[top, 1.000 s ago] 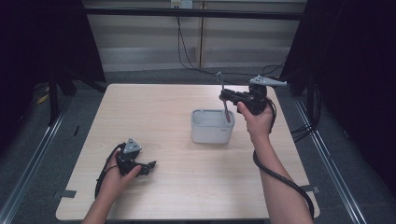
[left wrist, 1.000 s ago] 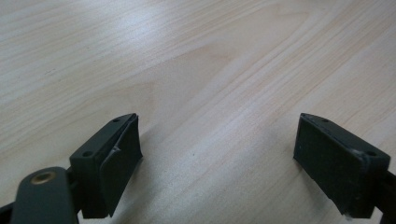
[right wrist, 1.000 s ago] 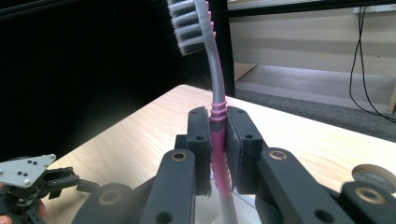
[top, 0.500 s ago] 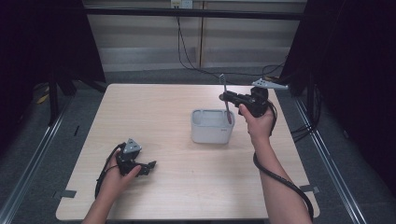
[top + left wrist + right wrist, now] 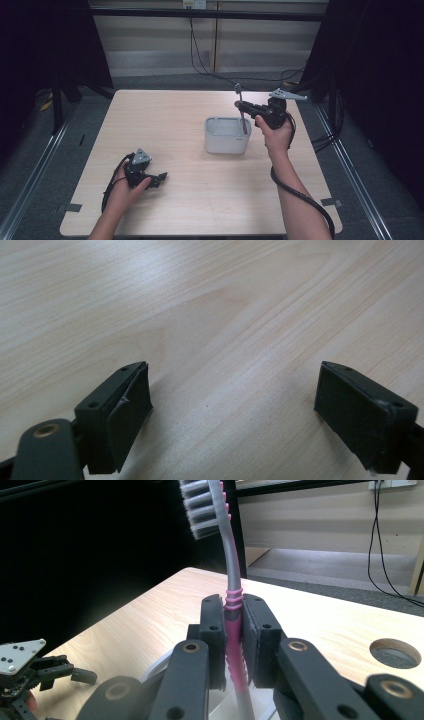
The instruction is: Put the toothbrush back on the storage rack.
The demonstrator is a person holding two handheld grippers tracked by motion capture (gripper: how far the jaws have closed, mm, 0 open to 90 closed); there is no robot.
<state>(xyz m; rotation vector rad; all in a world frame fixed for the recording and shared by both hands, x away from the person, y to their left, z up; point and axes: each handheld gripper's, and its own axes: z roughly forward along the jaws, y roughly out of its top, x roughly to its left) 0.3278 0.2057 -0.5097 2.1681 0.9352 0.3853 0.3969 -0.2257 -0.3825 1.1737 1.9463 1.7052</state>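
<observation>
We take the white tub (image 5: 226,136) near the middle of the wooden bench (image 5: 200,210) as our landmark. Directly above its right rim we see the right hand-held gripper (image 5: 241,107), raised off the bench, its jaws clamped on a toothbrush (image 5: 241,110). In the right gripper view the two black pads press on the pink ribbed part of the toothbrush (image 5: 231,611) handle, the grey neck rises upright above them, and the bristle head sits at the top, facing left. The lower end of the handle reaches down toward the tub; whether it touches the inside we cannot tell. The right hand (image 5: 273,134) holding this gripper is just right of the tub.

Well apart from the tub, toward the near left part of the bench, the left hand-held gripper (image 5: 159,179) rests low on the wood in the left hand (image 5: 129,187). In the left gripper view its jaws stand wide apart with bare wood between them, and they hold nothing.
</observation>
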